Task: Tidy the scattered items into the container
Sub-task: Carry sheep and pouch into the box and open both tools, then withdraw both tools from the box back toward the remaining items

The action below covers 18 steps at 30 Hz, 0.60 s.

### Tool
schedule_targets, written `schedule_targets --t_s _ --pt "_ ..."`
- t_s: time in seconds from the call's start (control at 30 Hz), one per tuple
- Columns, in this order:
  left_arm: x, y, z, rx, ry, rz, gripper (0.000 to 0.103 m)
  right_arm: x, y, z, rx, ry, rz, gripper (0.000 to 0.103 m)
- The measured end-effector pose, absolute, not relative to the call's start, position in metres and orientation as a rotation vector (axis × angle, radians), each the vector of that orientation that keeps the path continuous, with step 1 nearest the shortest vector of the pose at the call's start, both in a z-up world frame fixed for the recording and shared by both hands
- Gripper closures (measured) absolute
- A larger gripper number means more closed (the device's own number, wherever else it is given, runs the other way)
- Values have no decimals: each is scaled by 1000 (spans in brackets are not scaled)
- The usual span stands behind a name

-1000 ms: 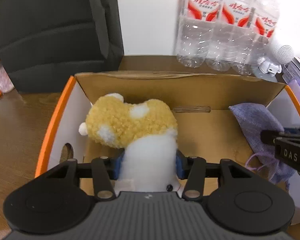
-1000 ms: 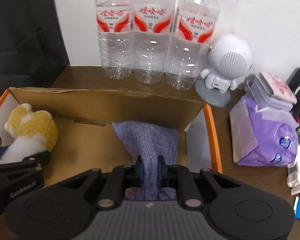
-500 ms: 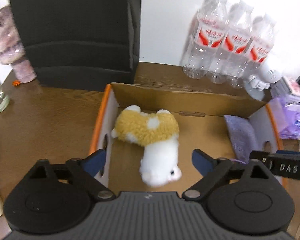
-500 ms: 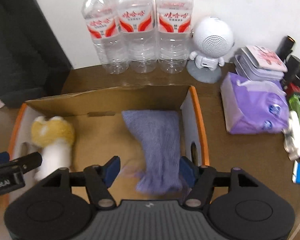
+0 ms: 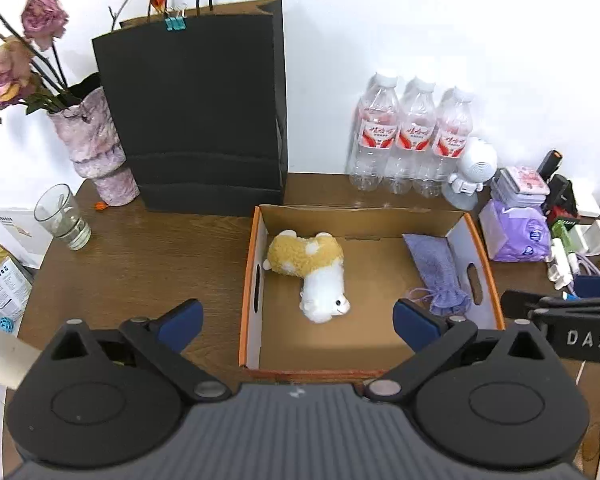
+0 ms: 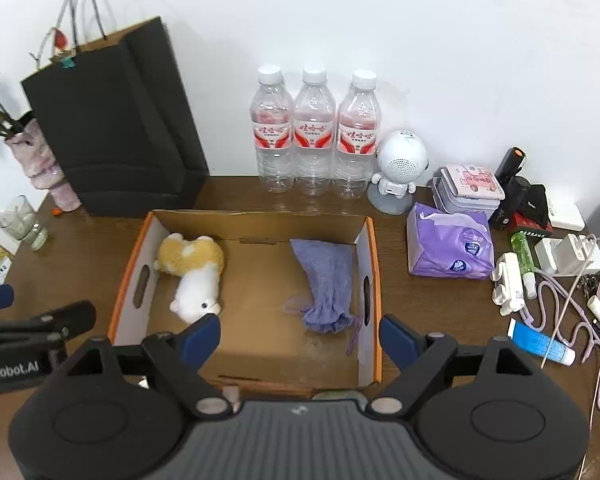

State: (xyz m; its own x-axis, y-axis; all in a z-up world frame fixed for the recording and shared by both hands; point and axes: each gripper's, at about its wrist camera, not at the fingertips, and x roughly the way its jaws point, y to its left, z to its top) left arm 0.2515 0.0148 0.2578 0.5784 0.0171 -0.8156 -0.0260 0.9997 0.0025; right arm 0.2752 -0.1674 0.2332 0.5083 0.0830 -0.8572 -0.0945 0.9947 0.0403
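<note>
Cardboard box (image 5: 256,292) on desk (image 5: 140,264): light, stiff walls, cut-out handles.

Plush toy (image 5: 308,268) lies inside, left side: soft, light, squashy; pinch across white body.

Purple pouch (image 6: 324,280) inside, against right wall: limp, light; grab bunched drawstring end.

Left claw (image 5: 296,320) wide apart, empty, above box.

Right claw (image 6: 300,334) opening, nothing between jaws.

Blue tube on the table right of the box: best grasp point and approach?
Grip the blue tube mid-body, coming straight down, jaws across its narrow width. It lies flat, with cables crossing near its white cap end, so probably stay toward the free blue end.
</note>
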Motion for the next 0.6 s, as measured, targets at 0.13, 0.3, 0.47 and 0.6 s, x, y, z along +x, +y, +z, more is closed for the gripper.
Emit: schedule_targets --t_s 0.13,0.3,0.47,0.6 --pt "229 5 263 12 863 -2 0 256 -169 237 -6 1014 114 17" --pt "211 -1 245 18 857 -9 0 238 -176 225 34 989 120 16" --pt "184 -3 226 27 670 -16 0 217 -184 209 72 877 145 16" --pt "152 -14 199 104 448 -41 0 190 -185 188 0 666 158 13"
